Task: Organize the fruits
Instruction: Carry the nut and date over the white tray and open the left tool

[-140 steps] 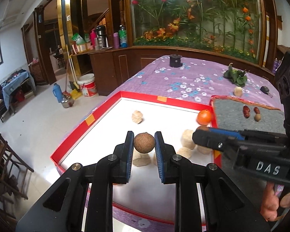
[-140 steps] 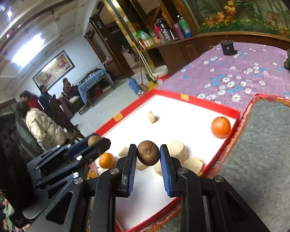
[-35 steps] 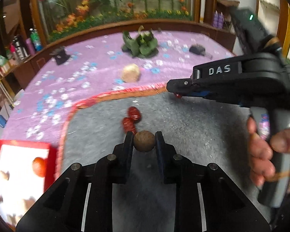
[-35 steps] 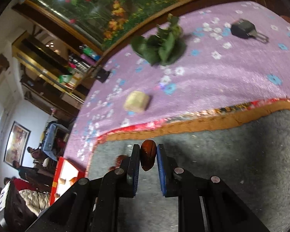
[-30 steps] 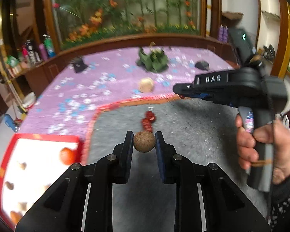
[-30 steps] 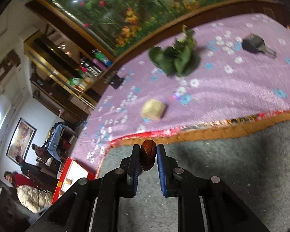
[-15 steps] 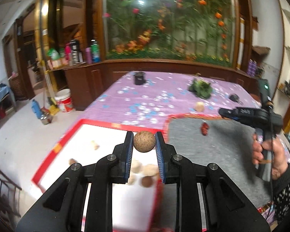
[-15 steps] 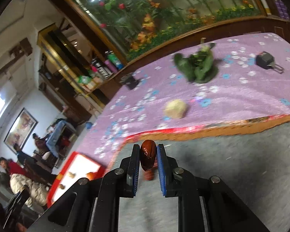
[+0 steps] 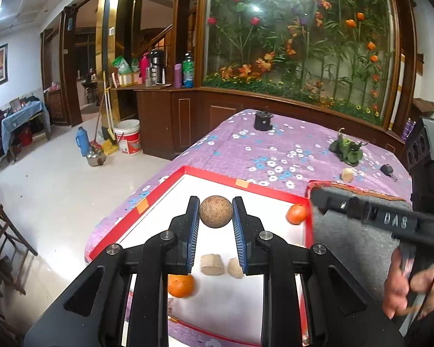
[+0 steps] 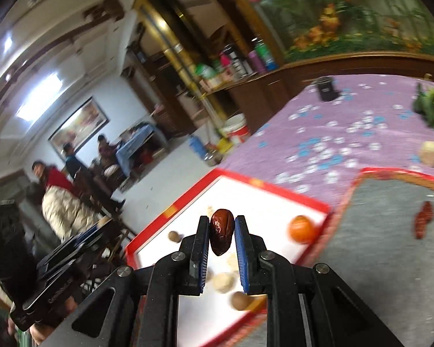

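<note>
Now | left hand-held gripper [image 9: 216,215] pinches brown ball [image 9: 216,211] | right hand-held gripper [image 10: 222,232] pinches date [image 10: 222,231] | red tray [image 9: 246,180] below

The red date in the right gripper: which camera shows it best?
The right wrist view: the red date sits sharp and centred, pinched upright in the right gripper. The left wrist view shows only that gripper's side; the date itself is hidden.

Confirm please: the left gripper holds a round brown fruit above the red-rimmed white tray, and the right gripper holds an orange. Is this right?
Not quite. The right gripper holds a dark red date, not an orange, as the right wrist view shows. The left gripper does hold the round brown fruit above the red-rimmed white tray.
</note>
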A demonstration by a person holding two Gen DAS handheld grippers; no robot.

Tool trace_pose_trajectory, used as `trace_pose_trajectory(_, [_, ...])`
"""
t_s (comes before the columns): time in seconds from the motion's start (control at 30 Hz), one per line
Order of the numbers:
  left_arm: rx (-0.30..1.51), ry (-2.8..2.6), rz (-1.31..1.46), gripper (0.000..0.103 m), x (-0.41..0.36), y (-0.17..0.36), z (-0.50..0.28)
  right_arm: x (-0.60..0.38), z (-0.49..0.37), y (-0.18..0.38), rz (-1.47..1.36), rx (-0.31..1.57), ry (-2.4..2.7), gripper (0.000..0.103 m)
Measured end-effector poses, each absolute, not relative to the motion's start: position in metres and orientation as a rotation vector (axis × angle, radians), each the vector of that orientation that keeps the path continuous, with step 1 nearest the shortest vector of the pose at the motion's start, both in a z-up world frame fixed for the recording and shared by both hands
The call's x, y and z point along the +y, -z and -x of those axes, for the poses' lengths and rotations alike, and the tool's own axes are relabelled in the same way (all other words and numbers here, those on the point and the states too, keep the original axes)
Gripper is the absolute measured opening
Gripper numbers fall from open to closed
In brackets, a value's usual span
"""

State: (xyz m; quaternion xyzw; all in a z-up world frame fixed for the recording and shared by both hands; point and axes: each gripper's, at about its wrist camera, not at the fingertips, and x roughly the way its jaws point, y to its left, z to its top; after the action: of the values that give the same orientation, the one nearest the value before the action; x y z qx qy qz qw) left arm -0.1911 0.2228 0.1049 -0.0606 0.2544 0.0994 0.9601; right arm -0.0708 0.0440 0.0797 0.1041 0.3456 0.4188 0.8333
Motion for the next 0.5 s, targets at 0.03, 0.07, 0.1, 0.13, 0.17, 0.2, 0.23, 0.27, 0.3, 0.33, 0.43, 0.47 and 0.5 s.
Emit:
trace_pose_trajectory(0.03, [0.519,-0.207,0.125,0.022,0.225,-0.103,0.19,0.051,0.073,-0.078,-0.218,0.738,-0.902,0.016])
trace_pose_trajectory(0.07, [0.524,-0.213,0.13,0.022,0.229,-0.099,0.189,0.059,0.075,-0.075,-0.218,0.75,-0.92,0.016])
trace_pose_trajectory(0.1, [0.529,-0.214,0.136,0.022,0.231,-0.097,0.187,0.064,0.075,-0.072,-0.22,0.76,-0.929,0.016])
trace_pose_trajectory(0.13, [0.534,-0.216,0.144,0.022,0.235,-0.094,0.185,0.069,0.075,-0.068,-0.219,0.77,-0.933,0.016])
trace_pose_trajectory(0.17, [0.538,-0.219,0.145,0.022,0.237,-0.092,0.184,0.072,0.076,-0.066,-0.215,0.773,-0.933,0.016])
trace_pose_trajectory(0.2, [0.542,-0.223,0.146,0.022,0.238,-0.09,0.182,0.076,0.075,-0.063,-0.206,0.777,-0.931,0.016])
trace_pose_trajectory(0.23, [0.547,-0.226,0.147,0.022,0.24,-0.087,0.18,0.079,0.075,-0.061,-0.2,0.78,-0.928,0.016])
trace_pose_trajectory(0.27, [0.555,-0.229,0.145,0.022,0.241,-0.084,0.177,0.081,0.075,-0.058,-0.195,0.784,-0.926,0.016])
trace_pose_trajectory(0.3, [0.563,-0.231,0.142,0.022,0.24,-0.081,0.174,0.083,0.074,-0.055,-0.192,0.79,-0.923,0.016])
trace_pose_trajectory(0.33, [0.573,-0.234,0.139,0.022,0.241,-0.077,0.171,0.085,0.073,-0.052,-0.19,0.797,-0.923,0.016])
trace_pose_trajectory(0.43, [0.609,-0.237,0.125,0.022,0.24,-0.066,0.161,0.089,0.076,-0.043,-0.157,0.811,-0.907,0.016])
trace_pose_trajectory(0.47, [0.618,-0.239,0.122,0.022,0.24,-0.063,0.159,0.091,0.076,-0.04,-0.14,0.812,-0.901,0.016])
trace_pose_trajectory(0.5, [0.626,-0.242,0.12,0.022,0.24,-0.06,0.157,0.094,0.077,-0.035,-0.121,0.815,-0.895,0.016])
